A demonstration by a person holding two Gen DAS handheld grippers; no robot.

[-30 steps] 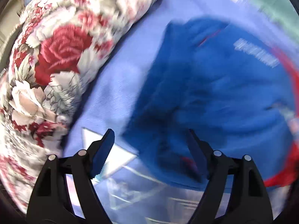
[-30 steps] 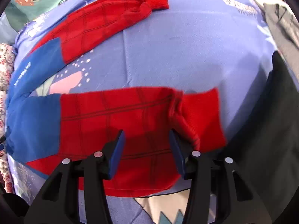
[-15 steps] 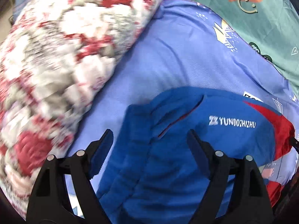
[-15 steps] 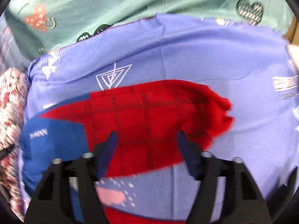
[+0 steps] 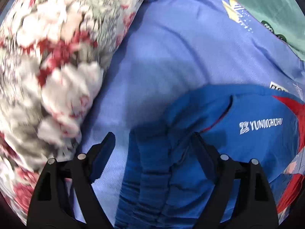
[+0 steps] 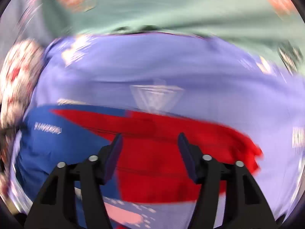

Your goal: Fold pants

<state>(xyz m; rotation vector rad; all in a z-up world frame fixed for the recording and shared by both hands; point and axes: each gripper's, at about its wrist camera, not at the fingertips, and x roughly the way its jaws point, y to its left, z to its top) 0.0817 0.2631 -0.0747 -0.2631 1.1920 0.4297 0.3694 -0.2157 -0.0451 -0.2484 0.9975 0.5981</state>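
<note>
Both tools sit empty over the blue-and-red fleece pants point(image 5: 209, 133) — left gripper point(image 5: 152, 148) gaping above the waistband, right gripper point(image 6: 149, 148), jaws just widened, above a red leg — so the fold apparently awaits fresh grasps on both.

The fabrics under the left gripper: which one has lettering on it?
The blue-and-red pants, with white lettering on their blue part. The lilac sheet shows only small drawings, the floral cushion roses, the green cloth cartoon shapes.

A home bedroom: a printed lilac bedsheet point(image 5: 171, 61), a floral quilt point(image 5: 57, 57) and green bedding point(image 6: 162, 9).
</note>
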